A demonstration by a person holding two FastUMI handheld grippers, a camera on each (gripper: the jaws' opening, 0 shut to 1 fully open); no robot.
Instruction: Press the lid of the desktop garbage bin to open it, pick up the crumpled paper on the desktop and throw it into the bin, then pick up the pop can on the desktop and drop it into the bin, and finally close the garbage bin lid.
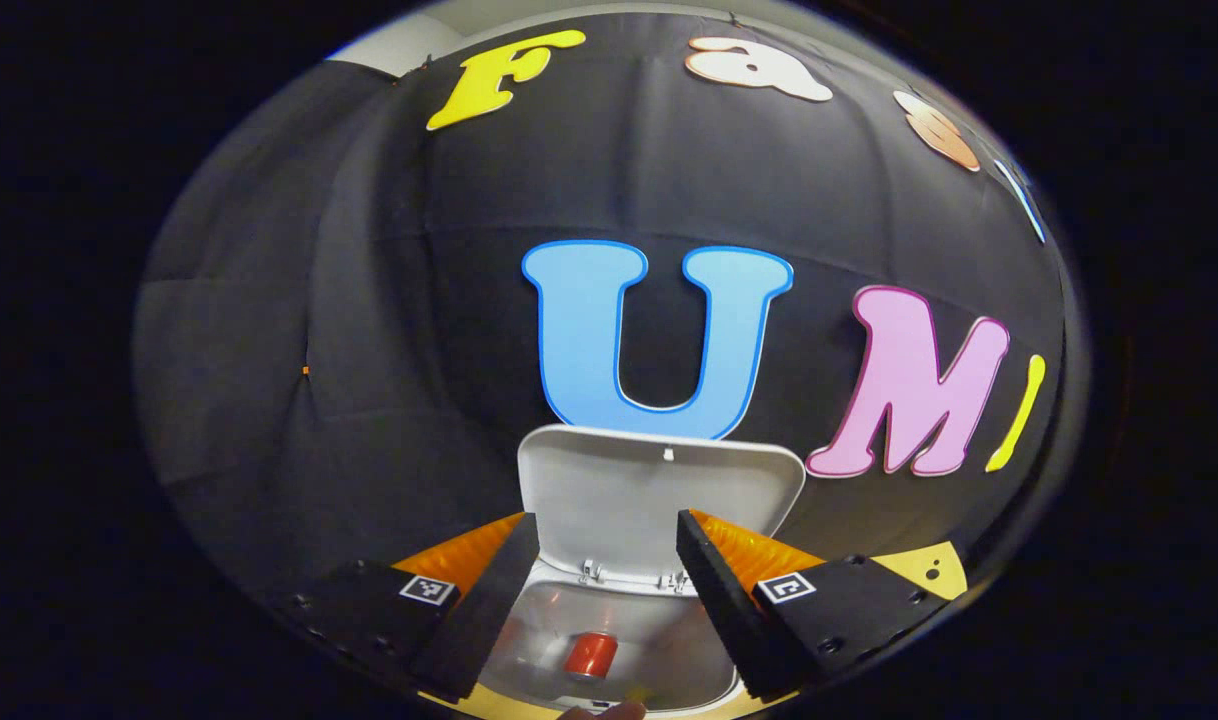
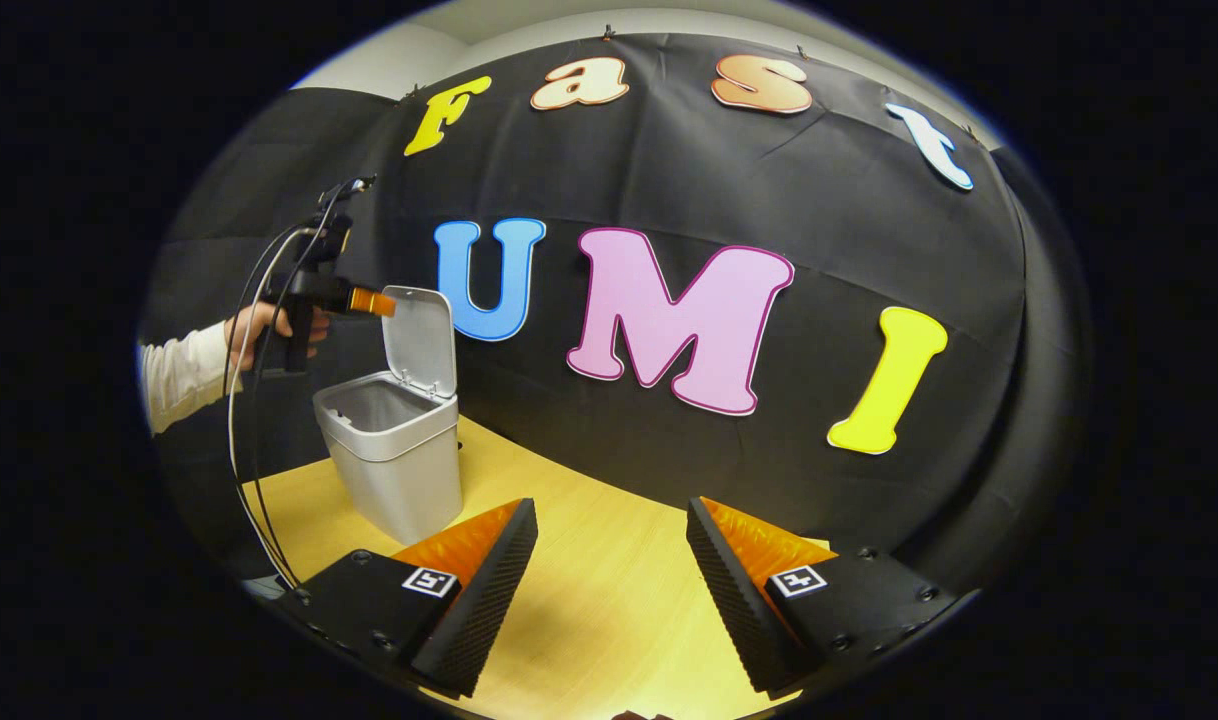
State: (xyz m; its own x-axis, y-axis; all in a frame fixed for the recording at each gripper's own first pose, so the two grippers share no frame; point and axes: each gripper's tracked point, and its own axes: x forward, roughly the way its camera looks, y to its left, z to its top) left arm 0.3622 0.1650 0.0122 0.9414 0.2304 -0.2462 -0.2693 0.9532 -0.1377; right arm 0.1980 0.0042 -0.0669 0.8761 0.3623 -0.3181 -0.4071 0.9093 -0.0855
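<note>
While parked right above the garbage bin [image 1: 549, 620], had the left gripper [image 1: 607, 520] spread wide, nothing pinched between the fingers; looked straight down into the bin through that gap in the left gripper view; found the lid [image 1: 659, 495] flipped up and standing upright at the back, against the black cloth wall; spotted the pop can [image 1: 591, 655] already inside, lying on its side at the bottom of the bin, roughly centred between the two fingers but well below them, touching neither; noticed a small yellowish speck just beside the can, too tiny to tell what; caught a sliver of the wooden table [image 1: 934, 568] off to the right of the bin too.

Over in the right gripper view, had the right gripper [image 2: 609, 505] open as well, fingers apart and empty, hanging over the table, well apart from the bin; saw the bin standing toward the left end of the table, lid up; saw the left gripper up by the lid's top edge, above the bin's mouth, gripped by a hand [image 2: 269, 325] in a white sleeve [image 2: 179, 375], with cables [image 2: 241, 430] drooping from it down past the table edge; couldn't tell whether that gripper actually touched the lid.
</note>
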